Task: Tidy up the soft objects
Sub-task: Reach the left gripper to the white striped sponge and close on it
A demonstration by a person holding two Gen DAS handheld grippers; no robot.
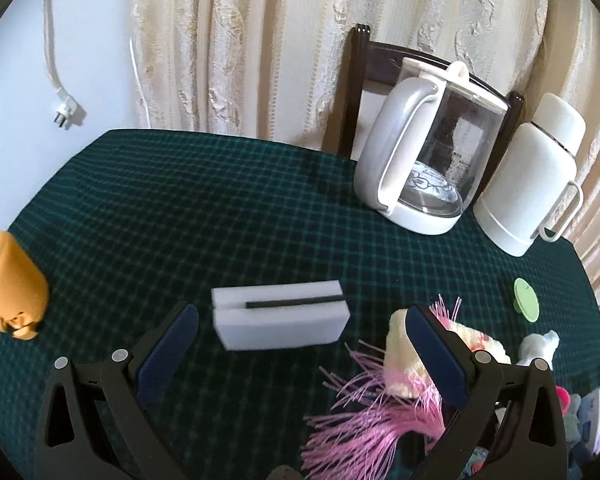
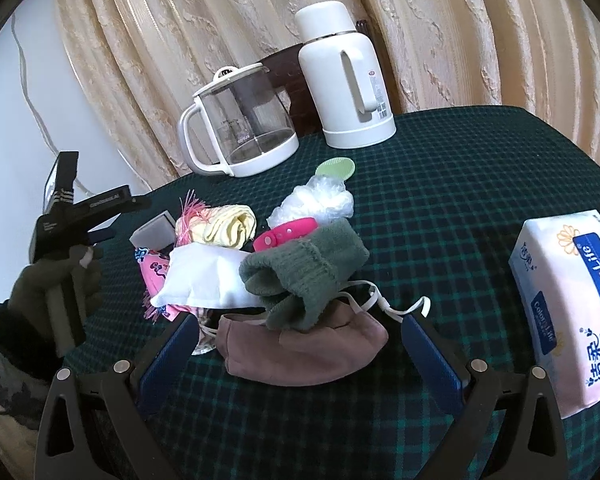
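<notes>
The sorting looks to be at an early picking stage — both tongs gape wide and hold nothing. In the right wrist view the right tongs (image 2: 300, 354) sit low in the frame, straddling a mauve cloth face mask (image 2: 300, 350) with white ear loops; a rolled green knit sock (image 2: 300, 276) lies on it at centre, so the next move probably calls for choosing one and closing cleanly without dragging the other. Beyond, left of centre, lie a white mask (image 2: 204, 280), a yellow towel (image 2: 228, 226), a pink strap (image 2: 286, 234) and a crumpled clear plastic bag (image 2: 314, 200) — one loose heap; a tissue pack (image 2: 568, 300) stands at right. In the left wrist view the left tongs (image 1: 300, 338) frame a white sponge block (image 1: 280, 316) with a dark slot, square and springy-looking, on the checked counter (image 1: 220, 200); pink fringe (image 1: 364, 412) crowds the lower right.
</notes>
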